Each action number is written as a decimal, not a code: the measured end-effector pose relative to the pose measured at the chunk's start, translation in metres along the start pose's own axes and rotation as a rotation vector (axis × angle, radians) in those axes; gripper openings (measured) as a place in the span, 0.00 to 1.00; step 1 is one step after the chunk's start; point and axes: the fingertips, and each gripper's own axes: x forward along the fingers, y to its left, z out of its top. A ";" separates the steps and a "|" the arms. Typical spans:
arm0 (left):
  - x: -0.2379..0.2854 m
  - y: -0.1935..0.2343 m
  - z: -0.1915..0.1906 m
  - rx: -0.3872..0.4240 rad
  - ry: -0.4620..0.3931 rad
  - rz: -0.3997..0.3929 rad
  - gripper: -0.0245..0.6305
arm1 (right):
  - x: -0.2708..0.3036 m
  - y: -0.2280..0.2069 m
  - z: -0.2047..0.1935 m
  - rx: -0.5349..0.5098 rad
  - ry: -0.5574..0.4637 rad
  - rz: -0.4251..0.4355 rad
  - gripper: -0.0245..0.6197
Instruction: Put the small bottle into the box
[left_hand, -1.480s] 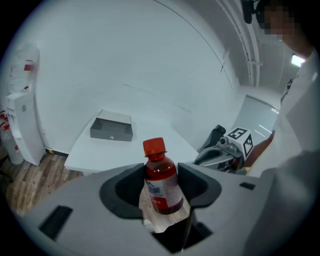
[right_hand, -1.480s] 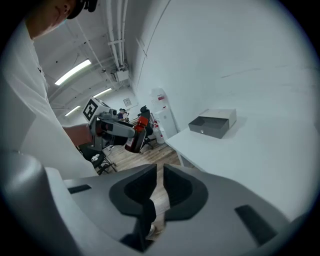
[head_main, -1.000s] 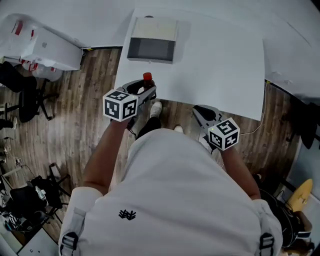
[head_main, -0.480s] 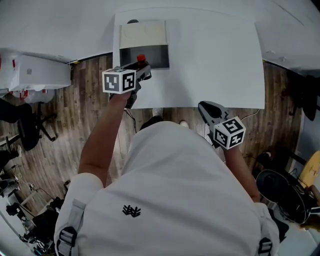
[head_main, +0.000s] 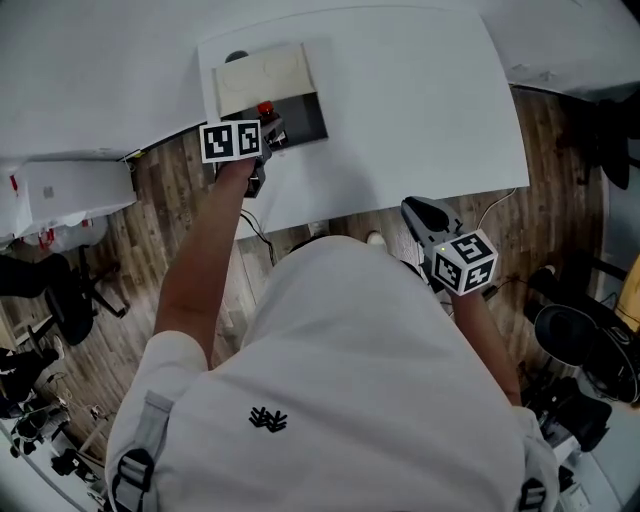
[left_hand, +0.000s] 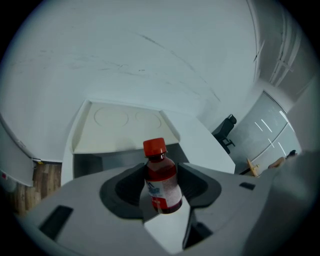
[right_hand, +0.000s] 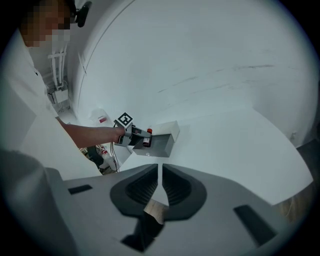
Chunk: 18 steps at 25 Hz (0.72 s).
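Note:
A small bottle (left_hand: 162, 182) with dark red liquid, a red cap and a white label stands upright between the jaws of my left gripper (left_hand: 163, 167), which is shut on it. The head view shows this gripper (head_main: 268, 128) holding the bottle (head_main: 265, 109) over the near edge of the grey box (head_main: 307, 118), whose cream lid (head_main: 262, 78) lies open behind. The box's dark inside (left_hand: 97, 162) is just beyond the bottle. My right gripper (head_main: 416, 209) hangs at the table's near edge, shut and empty. From it I see the left gripper (right_hand: 134, 136) and the box (right_hand: 162, 141) far off.
The white table (head_main: 420, 110) carries only the box, at its far left corner. Wood floor lies to the left, with a white cabinet (head_main: 70, 185) and an office chair (head_main: 55, 290). A cable (head_main: 495, 205) hangs at the table's right front edge.
My left gripper has carried the bottle from the table's near edge forward and down to the open box. The right gripper has stayed near the front edge, only turning a little.

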 end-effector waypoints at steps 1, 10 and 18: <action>0.003 0.005 0.000 -0.002 0.011 0.002 0.36 | 0.000 0.001 -0.001 0.009 -0.002 -0.011 0.08; 0.029 0.016 -0.015 -0.001 0.096 0.026 0.36 | -0.011 0.001 -0.014 0.077 -0.023 -0.081 0.08; 0.039 0.016 -0.026 0.014 0.169 0.058 0.36 | -0.019 0.000 -0.019 0.104 -0.031 -0.104 0.08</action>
